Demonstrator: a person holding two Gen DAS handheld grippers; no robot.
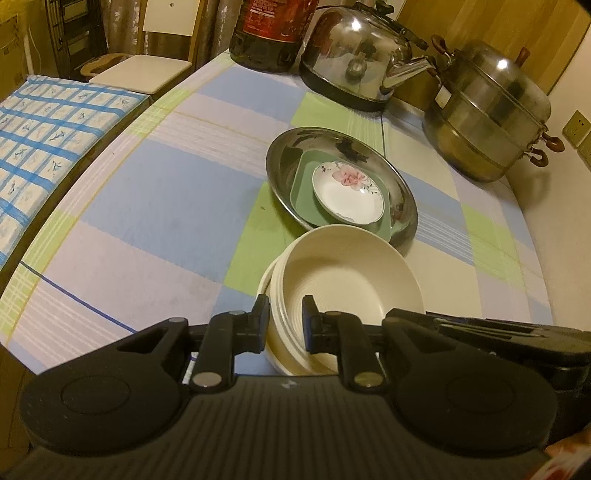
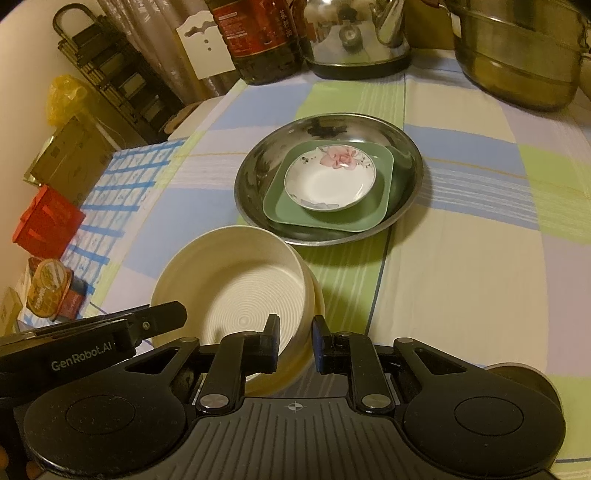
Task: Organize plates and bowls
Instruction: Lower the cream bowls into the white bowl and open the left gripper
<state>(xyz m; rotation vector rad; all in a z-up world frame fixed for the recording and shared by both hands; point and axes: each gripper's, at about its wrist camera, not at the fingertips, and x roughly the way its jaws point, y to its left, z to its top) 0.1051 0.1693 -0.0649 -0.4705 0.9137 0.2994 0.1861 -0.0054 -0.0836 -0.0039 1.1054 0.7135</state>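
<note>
A nested stack of cream ribbed bowls (image 1: 347, 280) (image 2: 236, 280) sits on the checked tablecloth, close in front of both grippers. My left gripper (image 1: 286, 317) is shut on the stack's left rim, one finger outside and one inside. My right gripper (image 2: 295, 339) is shut on the right rim the same way. Just behind the bowls stands a round steel plate (image 1: 291, 155) (image 2: 255, 173). It holds a green square plate (image 1: 303, 184) (image 2: 280, 206) with a white floral saucer (image 1: 347, 195) (image 2: 328, 184) on top.
At the back of the table stand a steel kettle (image 1: 354, 62), a steel steamer pot (image 1: 487, 110) and a dark oil bottle (image 1: 266, 33). The table edge curves along the left, with a blue-checked surface (image 1: 48, 129) and a chair seat (image 1: 140, 72) beyond it.
</note>
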